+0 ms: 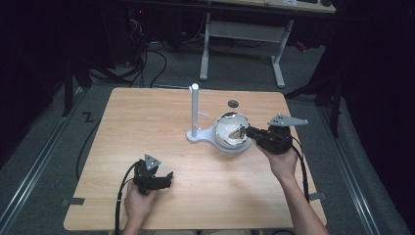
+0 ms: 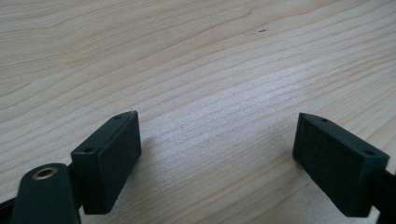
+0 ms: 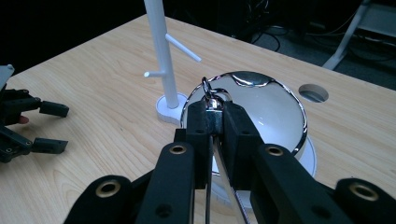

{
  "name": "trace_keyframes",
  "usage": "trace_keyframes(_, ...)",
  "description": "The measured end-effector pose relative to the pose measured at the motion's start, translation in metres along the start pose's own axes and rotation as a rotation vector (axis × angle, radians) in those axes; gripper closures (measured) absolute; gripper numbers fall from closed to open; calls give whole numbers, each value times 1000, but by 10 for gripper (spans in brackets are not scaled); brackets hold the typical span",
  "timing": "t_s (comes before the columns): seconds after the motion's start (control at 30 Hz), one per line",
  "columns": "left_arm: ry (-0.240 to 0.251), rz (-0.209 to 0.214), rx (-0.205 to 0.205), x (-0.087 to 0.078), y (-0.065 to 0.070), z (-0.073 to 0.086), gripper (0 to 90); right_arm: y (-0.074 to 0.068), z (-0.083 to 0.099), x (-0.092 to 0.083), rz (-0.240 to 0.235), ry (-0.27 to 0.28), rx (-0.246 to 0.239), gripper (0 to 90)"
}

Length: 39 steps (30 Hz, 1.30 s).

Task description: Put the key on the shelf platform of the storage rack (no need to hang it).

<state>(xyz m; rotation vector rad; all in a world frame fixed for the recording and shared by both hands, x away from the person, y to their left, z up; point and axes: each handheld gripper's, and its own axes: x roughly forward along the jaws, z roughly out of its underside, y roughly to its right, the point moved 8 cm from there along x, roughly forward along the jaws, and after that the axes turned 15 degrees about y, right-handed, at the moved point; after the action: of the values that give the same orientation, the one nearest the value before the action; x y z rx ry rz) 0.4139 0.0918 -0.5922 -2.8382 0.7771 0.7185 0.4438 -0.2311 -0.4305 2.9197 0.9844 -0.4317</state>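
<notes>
The wooden tabletop (image 1: 161, 122) is carrying a white stand (image 1: 195, 115) with pegs beside a shiny metal bowl (image 1: 230, 128). The right claw (image 3: 215, 116) is clamping tight on a small metal utensil handle (image 3: 209, 95) over the bowl. The left claw (image 2: 217, 158) is resting wide open and empty, near the tabletop's front edge.

Right gripper (image 1: 243, 131) reaches over the rim of a shiny bowl (image 1: 226, 128), holding a small metal piece above it. Just beyond the bowl stands a white peg stand (image 1: 195, 113). Left gripper (image 1: 169, 176) rests low on the bench (image 1: 147, 117), well apart from the bowl.
</notes>
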Motion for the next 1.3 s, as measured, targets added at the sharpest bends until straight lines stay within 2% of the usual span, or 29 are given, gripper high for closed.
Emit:
trace_keyframes(0.83,0,-1,-1,0,0,0,158,16,23,36,16,-95,48,823)
trace_keyframes(1.1,1,-2,-2,0,0,0,158,17,21,48,27,-108,28,823)
trace_keyframes(1.3,0,-2,-2,0,0,0,158,17,24,55,31,-117,32,823)
